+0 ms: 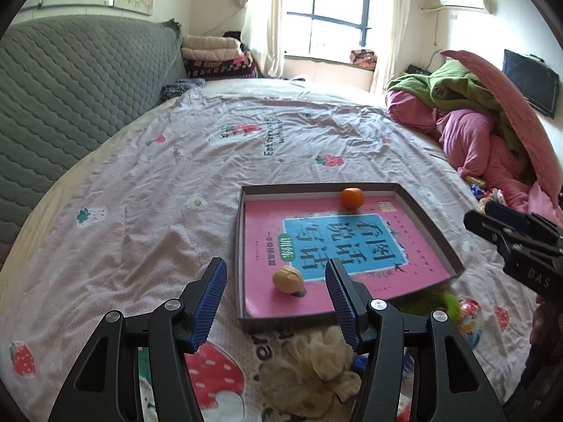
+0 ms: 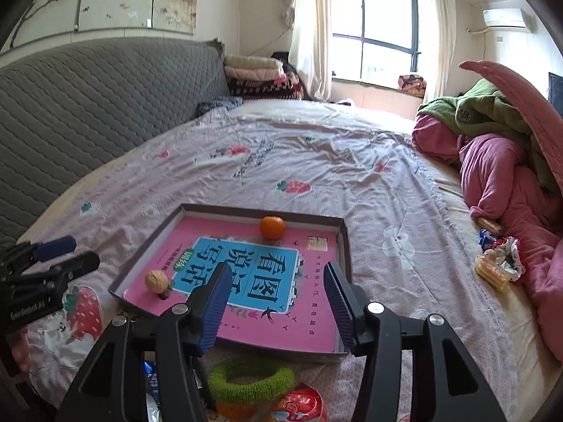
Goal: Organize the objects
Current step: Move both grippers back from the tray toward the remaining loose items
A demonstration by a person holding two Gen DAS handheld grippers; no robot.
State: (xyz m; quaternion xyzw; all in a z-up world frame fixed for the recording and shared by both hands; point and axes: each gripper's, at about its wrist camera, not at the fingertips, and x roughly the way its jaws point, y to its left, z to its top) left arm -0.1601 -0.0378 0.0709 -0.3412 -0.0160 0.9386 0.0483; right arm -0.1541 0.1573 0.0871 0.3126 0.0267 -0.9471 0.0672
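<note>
The left gripper [image 1: 276, 277] hangs over the near edge of the bed with its blue-padded jaws standing apart and nothing between the pads. The right gripper [image 2: 276, 281] beside it is likewise parted and empty, tilted down toward the same spot.

Just beyond both sits a shallow cardboard tray [image 1: 427, 211] lying flat on the strawberry-print sheet [image 1: 158, 193]. A pink book [image 2: 246, 281] (its blue title panel faces up) covers the tray floor. On the book rest a tangerine [image 1: 352, 198] at the far edge and a walnut [image 1: 288, 279] at the near left corner, well apart from each other.

Outside the tray, near its front wall, lie a beige mesh puff [image 1: 316, 369], a green fuzzy ring [image 2: 251, 379] and a red snack packet [image 2: 299, 404]. Farther right, wrapped snacks [image 2: 492, 270] sit against a heap of pink and green bedding [image 2: 499, 161]. A grey quilted headboard [image 1: 70, 98] runs along the left.
</note>
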